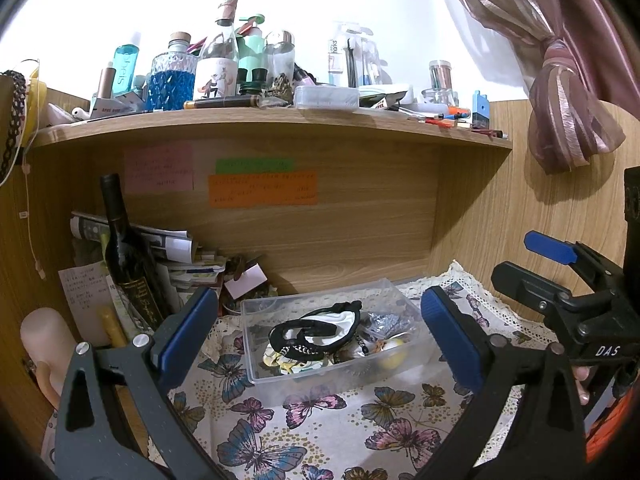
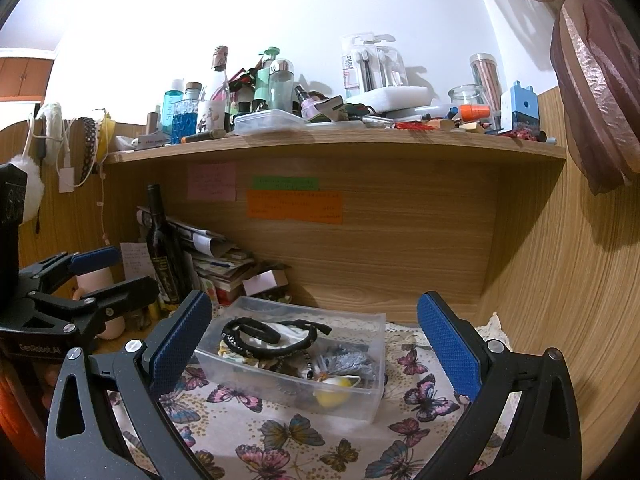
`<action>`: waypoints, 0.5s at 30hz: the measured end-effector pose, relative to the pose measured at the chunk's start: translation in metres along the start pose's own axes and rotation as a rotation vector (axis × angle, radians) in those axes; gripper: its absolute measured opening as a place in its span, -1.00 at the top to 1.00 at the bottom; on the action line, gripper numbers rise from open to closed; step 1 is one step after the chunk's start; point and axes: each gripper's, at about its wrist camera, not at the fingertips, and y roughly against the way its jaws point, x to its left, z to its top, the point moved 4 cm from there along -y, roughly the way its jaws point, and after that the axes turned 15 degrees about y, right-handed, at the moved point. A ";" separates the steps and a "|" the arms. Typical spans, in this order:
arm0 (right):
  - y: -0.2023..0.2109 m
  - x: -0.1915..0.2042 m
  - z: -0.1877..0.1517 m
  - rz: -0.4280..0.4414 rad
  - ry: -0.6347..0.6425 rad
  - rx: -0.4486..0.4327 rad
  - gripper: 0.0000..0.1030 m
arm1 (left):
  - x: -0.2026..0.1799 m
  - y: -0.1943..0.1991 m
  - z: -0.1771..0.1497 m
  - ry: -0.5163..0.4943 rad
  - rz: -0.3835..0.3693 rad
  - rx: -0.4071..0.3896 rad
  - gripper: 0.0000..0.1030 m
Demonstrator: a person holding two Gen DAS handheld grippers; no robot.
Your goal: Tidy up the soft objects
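A clear plastic box (image 1: 260,360) sits on a butterfly-print cloth (image 1: 320,412) under a wooden shelf. It holds black hair bands (image 1: 308,332), a white cloth piece, a grey sparkly item (image 1: 384,322) and a yellow soft ball (image 1: 394,354). My left gripper (image 1: 316,340) is open and empty, hovering just in front of the box. My right gripper (image 2: 316,344) is open and empty, also facing the box (image 2: 372,364) and its hair bands (image 2: 272,334). Each gripper shows at the edge of the other's view.
A dark wine bottle (image 1: 128,252), stacked papers (image 1: 184,256) and a pale pink cylinder (image 1: 44,336) stand left of the box. The shelf (image 1: 260,120) above is crowded with bottles and pens. Wooden panels close the back and right; a curtain (image 1: 576,120) hangs at the right.
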 end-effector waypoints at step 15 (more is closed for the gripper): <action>0.001 0.005 0.002 -0.005 -0.002 0.000 -0.99 | -0.002 0.001 0.001 -0.003 -0.007 -0.003 -0.99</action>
